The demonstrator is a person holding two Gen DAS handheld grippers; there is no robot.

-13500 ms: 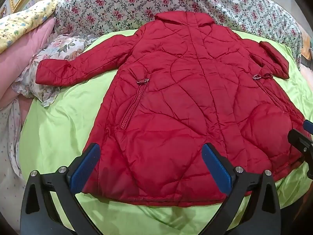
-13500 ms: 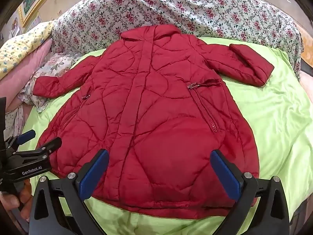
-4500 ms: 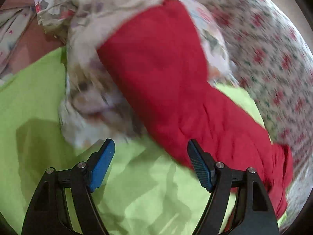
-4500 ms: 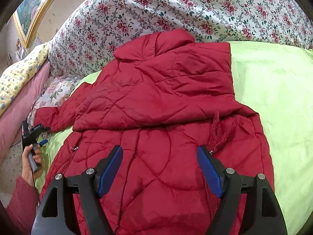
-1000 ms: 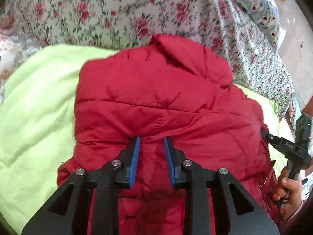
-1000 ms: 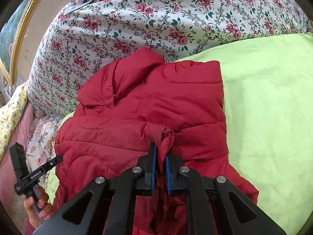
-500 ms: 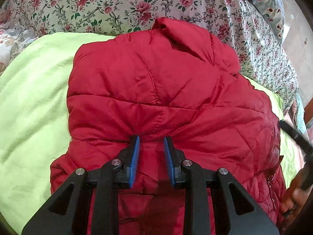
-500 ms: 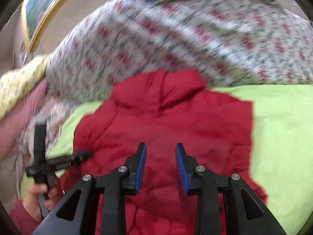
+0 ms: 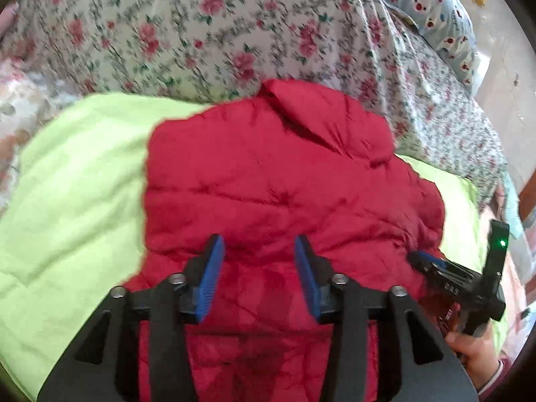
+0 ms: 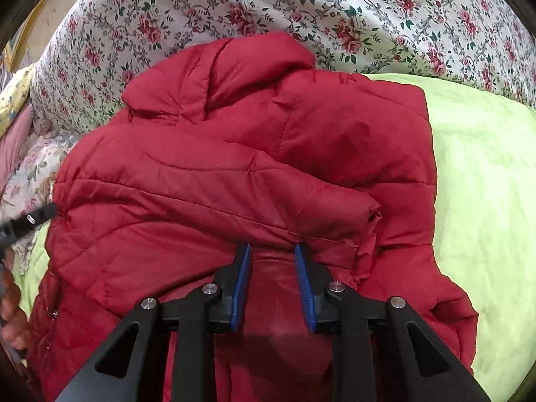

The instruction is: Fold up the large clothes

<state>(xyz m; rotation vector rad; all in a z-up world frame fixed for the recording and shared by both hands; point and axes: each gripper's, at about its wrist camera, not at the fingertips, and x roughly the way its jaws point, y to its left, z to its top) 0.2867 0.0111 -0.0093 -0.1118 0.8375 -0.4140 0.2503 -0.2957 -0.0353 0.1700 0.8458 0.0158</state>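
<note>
On green sheet (image 10: 485, 167): red coat (image 10: 234, 174), collar end toward floral quilt (image 10: 335, 10), both sleeves folded in across the chest. One sleeve lies crosswise on top, its cuff (image 10: 368, 221) pointing right in the right wrist view.

Left gripper (image 9: 256, 268): blue pads apart, coat fabric showing between them; nothing clamped. Whether the tips touch the fabric cannot be told; this view is motion-blurred.

Right gripper (image 10: 271, 268): pads apart with a narrow gap, tips at the lower edge of the folded sleeve. Nothing pinched between them.

Each gripper shows in the other's view: right one at the coat's right edge in the left wrist view, with hand (image 9: 475, 351) on its handle and a green light lit; left one at the coat's left edge in the right wrist view.

Other bedding: pink and yellow fabric (image 10: 13, 100) at far left, pale floral cloth (image 10: 30, 174) beside the coat's left shoulder. No containers in sight.
</note>
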